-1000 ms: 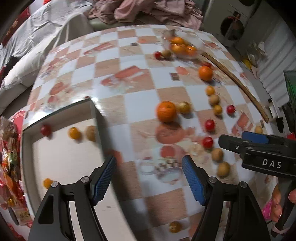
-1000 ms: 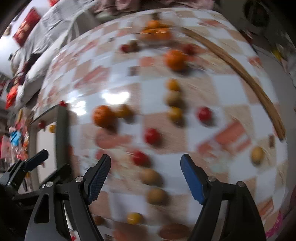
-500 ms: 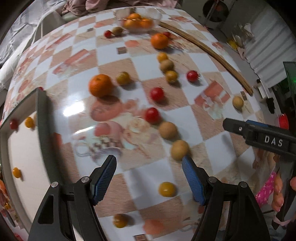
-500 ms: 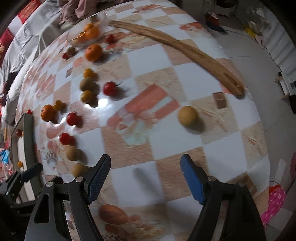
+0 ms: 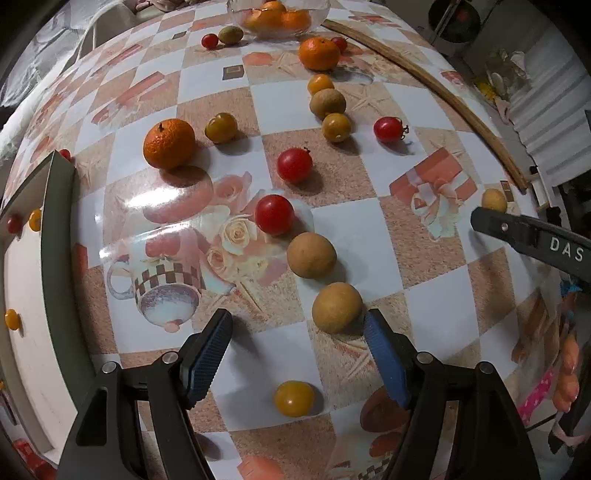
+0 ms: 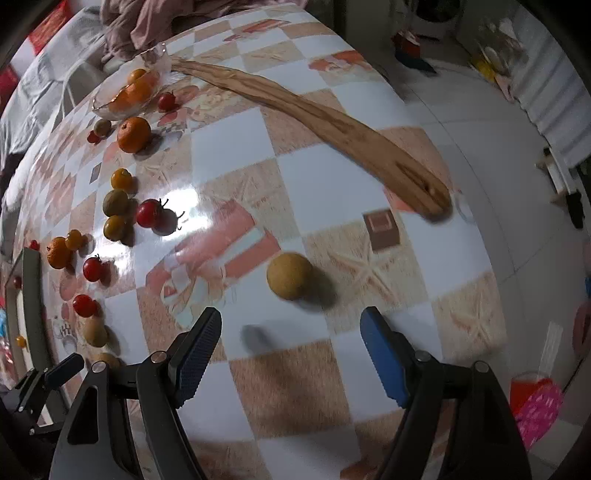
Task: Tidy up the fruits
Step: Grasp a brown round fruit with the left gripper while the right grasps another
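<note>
Both grippers shifted toward table edge (image 6: 480, 280), left gripper (image 5: 297, 354) wide, right gripper (image 6: 290, 350) wide, empty

A long wooden stick (image 6: 321, 122) lay curved across the far side of the surface (image 6: 332, 177), which wore a glossy checkered cloth printed with roses, a teacup (image 5: 162, 291) and gift boxes. Beyond the far edge sat a heap of pinkish fabric (image 6: 155, 22) (crumpled, on what looked like bedding). A pale tiled floor (image 6: 480, 110) spread off to the right.
</note>
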{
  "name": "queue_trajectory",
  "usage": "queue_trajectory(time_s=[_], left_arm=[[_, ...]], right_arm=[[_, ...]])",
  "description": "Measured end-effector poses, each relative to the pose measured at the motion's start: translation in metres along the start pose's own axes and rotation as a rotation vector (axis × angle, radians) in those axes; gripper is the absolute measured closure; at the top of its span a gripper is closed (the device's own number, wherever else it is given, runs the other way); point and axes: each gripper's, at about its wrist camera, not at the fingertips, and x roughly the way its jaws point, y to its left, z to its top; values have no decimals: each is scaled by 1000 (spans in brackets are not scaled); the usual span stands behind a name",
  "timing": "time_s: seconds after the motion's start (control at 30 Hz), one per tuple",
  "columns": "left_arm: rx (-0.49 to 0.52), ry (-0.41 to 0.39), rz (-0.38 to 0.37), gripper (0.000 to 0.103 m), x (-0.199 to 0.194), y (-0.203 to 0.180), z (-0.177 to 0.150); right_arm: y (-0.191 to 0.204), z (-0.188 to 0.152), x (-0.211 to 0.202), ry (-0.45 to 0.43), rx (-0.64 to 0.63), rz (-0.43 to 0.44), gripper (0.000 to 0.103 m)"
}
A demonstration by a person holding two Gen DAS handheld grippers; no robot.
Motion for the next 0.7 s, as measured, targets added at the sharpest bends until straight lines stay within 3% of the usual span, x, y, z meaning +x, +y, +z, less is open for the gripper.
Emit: queue_trajectory(time_s=[0.2, 0.27, 0.43, 0.47, 0.5, 0.57, 0.7], left_arm=[[-12, -8, 32, 29, 2, -2, -2], [-18, -11, 38, 29, 6, -10, 2], [-14, -20, 46, 48, 2, -12, 1], [-7, -23, 44, 57, 1, -12, 1], [1, -26, 42, 67, 1, -13, 1], [16, -29, 30, 74, 0, -15, 3], [15, -24, -11, 76, -3, -12, 4]], right_arm=[[10, 12, 6, -21, -72, -24, 36], [13, 14, 6, -21, -79, -27, 45], [20, 18, 7, -27, -111, -49, 68], [19, 20, 7, -29, -111, -51, 73], [17, 20, 6, -31, -107, -52, 74], [14, 20, 6, -32, -98, -36, 74], [9, 20, 5, -19, -62, 1, 74]])
